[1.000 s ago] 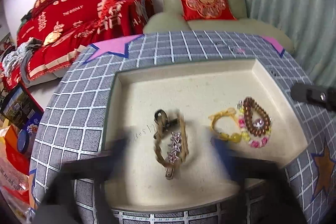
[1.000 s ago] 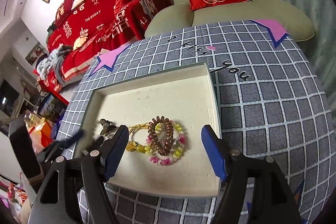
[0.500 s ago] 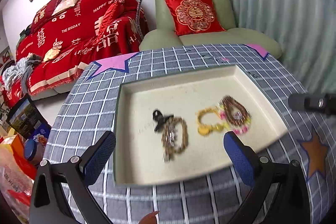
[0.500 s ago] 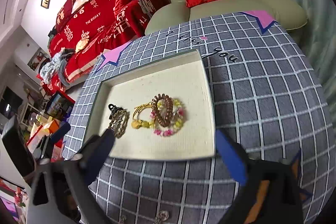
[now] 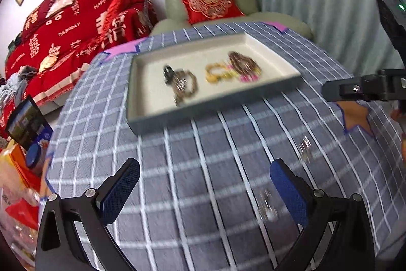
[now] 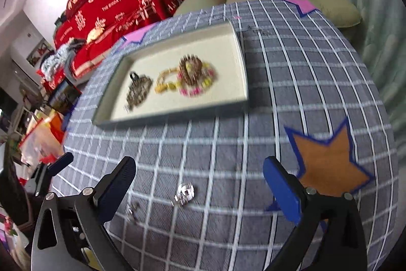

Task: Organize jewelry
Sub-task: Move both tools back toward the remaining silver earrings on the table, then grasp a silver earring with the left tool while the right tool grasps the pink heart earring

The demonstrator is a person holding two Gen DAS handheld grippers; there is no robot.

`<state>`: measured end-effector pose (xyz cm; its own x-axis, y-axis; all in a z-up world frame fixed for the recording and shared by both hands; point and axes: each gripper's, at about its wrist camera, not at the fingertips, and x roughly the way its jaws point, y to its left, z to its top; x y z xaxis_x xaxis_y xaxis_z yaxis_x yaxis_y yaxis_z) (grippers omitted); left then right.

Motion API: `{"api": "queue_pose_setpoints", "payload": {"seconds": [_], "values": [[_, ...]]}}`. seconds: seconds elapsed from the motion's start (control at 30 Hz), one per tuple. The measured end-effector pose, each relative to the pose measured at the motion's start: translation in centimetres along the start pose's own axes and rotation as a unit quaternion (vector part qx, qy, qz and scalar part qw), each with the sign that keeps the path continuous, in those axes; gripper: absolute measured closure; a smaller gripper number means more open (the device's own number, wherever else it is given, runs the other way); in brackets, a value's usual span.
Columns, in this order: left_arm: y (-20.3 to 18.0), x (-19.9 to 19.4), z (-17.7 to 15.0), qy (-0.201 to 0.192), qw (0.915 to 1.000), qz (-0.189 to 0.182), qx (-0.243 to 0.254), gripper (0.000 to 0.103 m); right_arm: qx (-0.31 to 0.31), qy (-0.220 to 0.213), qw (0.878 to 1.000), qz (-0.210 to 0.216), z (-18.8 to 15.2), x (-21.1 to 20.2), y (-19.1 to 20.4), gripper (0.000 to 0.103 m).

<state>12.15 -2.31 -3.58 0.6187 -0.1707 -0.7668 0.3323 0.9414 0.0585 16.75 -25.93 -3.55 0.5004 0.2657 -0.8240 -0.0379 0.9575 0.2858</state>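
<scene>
A shallow cream-lined tray (image 5: 203, 114) (image 6: 172, 116) lies on the grey checked tablecloth. In it rest a bronze chain bracelet with a black clip (image 5: 182, 85) (image 6: 138, 90), a yellow bracelet (image 5: 218, 73) (image 6: 165, 83) and a brown bead bracelet over pink and yellow beads (image 5: 243, 65) (image 6: 195, 75). On the cloth before the tray lie a silver ring (image 6: 185, 193) (image 5: 304, 146) and a smaller silver piece (image 6: 133, 211) (image 5: 266, 207). My left gripper (image 5: 203, 184) is open and holds nothing. My right gripper (image 6: 199, 177) is wide open above the ring, not touching it.
An orange star patch (image 6: 327, 164) is on the cloth at the right. Beyond the table stand a green armchair with a red cushion (image 5: 208, 1) and a red-covered sofa (image 5: 71, 24). Boxes and bags (image 5: 22, 144) sit low at the left.
Both grippers have pulled back from over the tray toward the near part of the table. The right jaws stand wider. The silver pieces on the cloth have come into view.
</scene>
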Motion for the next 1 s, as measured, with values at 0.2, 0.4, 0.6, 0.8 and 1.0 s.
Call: {"api": "queue_pose_setpoints", "payload": {"seconds": [0.2,0.4,0.6,0.8,1.0], "values": [[-2.1,0.3,-2.4,0.017,0.9997,-0.008,0.018,0.0,-0.005,0.015,1.0,-0.012,-2.7,0.5,-0.2,0.003],[-2.7,0.8,-3.3,0.025,0.9995,-0.002,0.019,0.0,-0.033,0.018,0.999,-0.026,-3.6,1.0,1.0,0.018],[-2.8,1.1,-3.8,0.025,0.9995,0.007,0.016,0.0,-0.064,0.032,0.997,-0.032,-4.3,2.7,2.4,0.034],[-3.0,1.5,-4.1,0.029,0.9994,0.012,0.011,0.0,-0.097,0.034,0.993,-0.057,-5.0,3.9,3.5,0.047],[-3.0,1.8,-3.9,0.034,0.9993,0.012,0.002,0.009,-0.128,0.029,0.988,-0.084,-5.2,4.2,4.3,0.058]]}}
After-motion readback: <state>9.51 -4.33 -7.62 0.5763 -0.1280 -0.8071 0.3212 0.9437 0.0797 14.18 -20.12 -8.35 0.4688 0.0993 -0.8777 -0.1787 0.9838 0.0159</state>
